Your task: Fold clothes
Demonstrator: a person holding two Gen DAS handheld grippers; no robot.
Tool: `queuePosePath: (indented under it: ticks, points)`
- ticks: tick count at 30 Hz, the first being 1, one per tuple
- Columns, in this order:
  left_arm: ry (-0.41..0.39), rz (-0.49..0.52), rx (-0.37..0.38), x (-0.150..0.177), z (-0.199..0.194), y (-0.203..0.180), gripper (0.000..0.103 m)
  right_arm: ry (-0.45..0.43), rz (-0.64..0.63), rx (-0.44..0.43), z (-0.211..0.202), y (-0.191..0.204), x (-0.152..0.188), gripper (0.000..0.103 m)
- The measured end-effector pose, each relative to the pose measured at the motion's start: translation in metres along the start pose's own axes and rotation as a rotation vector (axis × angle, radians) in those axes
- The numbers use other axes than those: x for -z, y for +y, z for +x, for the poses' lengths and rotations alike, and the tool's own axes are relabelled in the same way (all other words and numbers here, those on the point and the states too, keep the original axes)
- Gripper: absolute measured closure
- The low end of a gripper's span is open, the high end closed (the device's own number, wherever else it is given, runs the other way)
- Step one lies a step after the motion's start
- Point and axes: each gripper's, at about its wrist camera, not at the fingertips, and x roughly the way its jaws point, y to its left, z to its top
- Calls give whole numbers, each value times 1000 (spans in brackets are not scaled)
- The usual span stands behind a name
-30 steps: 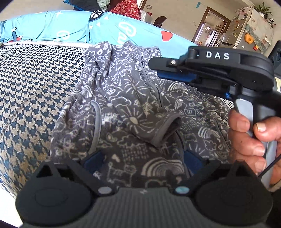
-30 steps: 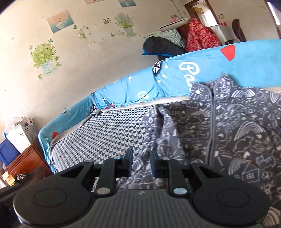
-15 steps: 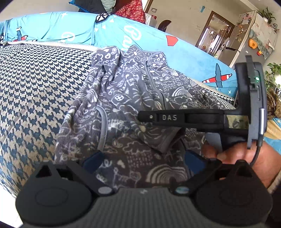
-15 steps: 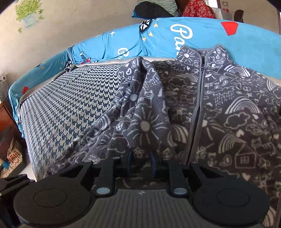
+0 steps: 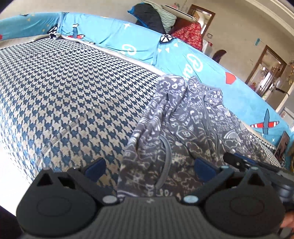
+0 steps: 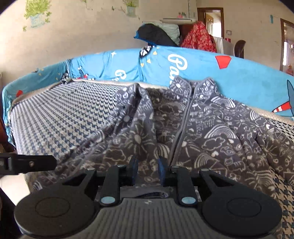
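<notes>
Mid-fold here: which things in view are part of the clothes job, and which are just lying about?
Part of the job:
- grey printed jacket, spread on the houndstooth cover
- left hand-held gripper, open over the jacket's edge
- right hand-held gripper, jaws opening, jacket fabric between them

Lying about:
- blue sofa back
- dark bundle and red cloth behind it
- wall stickers

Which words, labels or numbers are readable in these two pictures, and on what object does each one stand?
"Pa", white script, cut off by the grey patterned jacket: on the blue sofa cover.
Second white script further left on that cover: partly hidden, not readable.
Gripper bodies, wall stickers: no readable text.
</notes>
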Motion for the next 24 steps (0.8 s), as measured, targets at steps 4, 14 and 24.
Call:
queuePosePath:
  ticks: [4, 14, 24]
  points:
    - [-11, -47, -23, -2, -2, 7, 0, 9, -59, -45, -6, 22, 10, 78]
    - [-11, -35, -47, 0, -1, 5, 0, 49, -289, 32, 22, 60, 40, 66]
    - [-48, -59, -77, -4, -10, 8, 0, 71, -147, -24, 14, 46, 21, 96]
